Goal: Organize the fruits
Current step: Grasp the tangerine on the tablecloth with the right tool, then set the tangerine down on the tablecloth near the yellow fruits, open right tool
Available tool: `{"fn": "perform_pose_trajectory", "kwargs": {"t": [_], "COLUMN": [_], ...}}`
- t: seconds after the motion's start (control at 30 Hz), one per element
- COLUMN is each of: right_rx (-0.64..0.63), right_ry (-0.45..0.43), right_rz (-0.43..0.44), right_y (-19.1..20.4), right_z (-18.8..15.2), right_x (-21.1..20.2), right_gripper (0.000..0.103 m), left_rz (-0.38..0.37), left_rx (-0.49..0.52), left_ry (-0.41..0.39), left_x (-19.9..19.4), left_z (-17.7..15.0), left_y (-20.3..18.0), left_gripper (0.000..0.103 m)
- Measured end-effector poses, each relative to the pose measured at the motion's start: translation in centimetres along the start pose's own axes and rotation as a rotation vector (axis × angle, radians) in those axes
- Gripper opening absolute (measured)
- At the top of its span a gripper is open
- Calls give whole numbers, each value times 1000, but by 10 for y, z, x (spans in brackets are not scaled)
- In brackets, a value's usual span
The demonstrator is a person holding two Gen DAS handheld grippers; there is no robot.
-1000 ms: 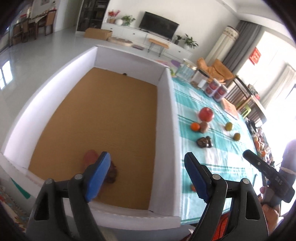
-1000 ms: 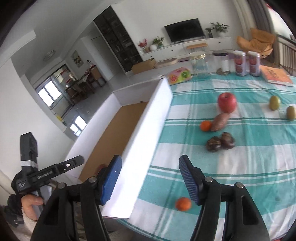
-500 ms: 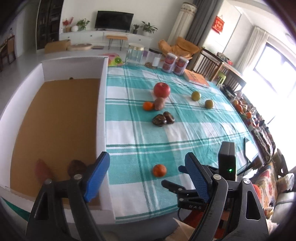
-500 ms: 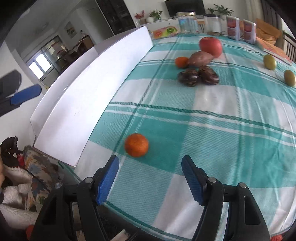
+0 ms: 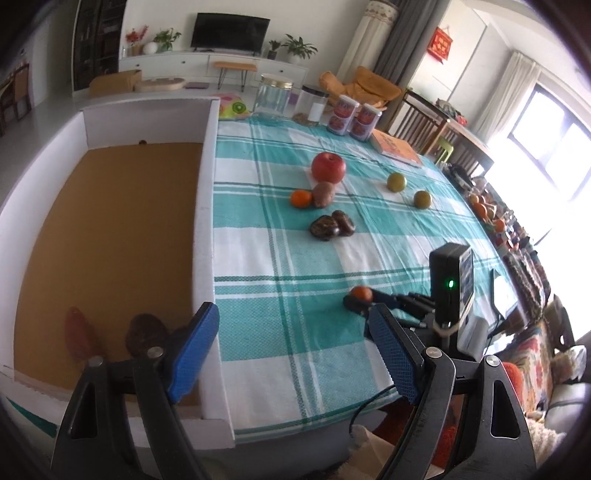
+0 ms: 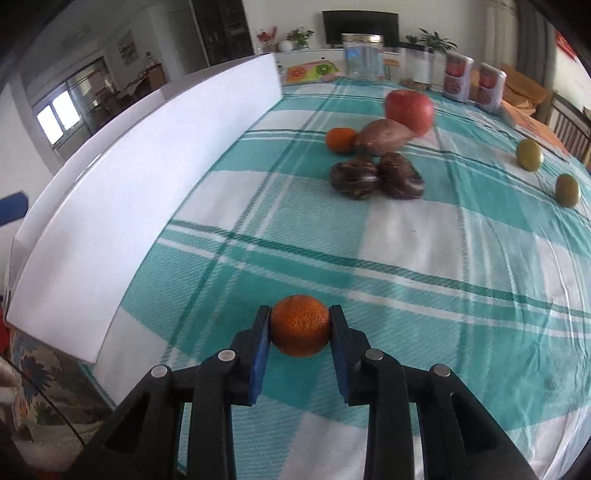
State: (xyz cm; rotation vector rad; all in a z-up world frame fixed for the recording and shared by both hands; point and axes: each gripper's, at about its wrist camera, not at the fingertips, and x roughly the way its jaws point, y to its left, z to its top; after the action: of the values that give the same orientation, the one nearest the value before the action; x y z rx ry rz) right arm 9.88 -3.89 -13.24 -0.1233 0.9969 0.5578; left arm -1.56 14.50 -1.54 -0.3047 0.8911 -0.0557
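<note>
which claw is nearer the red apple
Right. The right claw, shut on a small orange, sits on the tablecloth below the red apple; the left claw hangs open farther back at the table's edge.

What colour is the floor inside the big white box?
The box floor is plain brown, like cardboard, seen best from the left wrist view.

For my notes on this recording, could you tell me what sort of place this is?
Most likely a home living and dining room: a TV on a white sideboard, potted plants, and a table under a checked tablecloth with fruit beside a white box.
</note>
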Motion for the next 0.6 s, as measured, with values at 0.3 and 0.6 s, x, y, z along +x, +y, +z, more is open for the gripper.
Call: {"fn": "perform_pose_trajectory", "kwargs": {"t": [0.3,0.6], "right_rx": [91,157], "right_ry": [-64,-200], "right_rz": [-167,-149], "right_y": [-94,-100], "right_z": [27,11], "right_x": [2,-32], "right_gripper": [32,82], "left_rz": [-54,29], "left_rx": [108,183], "left_ry": [101,155], "left_x": [42,121], "left_z": [-8,-16], "left_y": [-51,-77], "left_gripper": [85,85]}}
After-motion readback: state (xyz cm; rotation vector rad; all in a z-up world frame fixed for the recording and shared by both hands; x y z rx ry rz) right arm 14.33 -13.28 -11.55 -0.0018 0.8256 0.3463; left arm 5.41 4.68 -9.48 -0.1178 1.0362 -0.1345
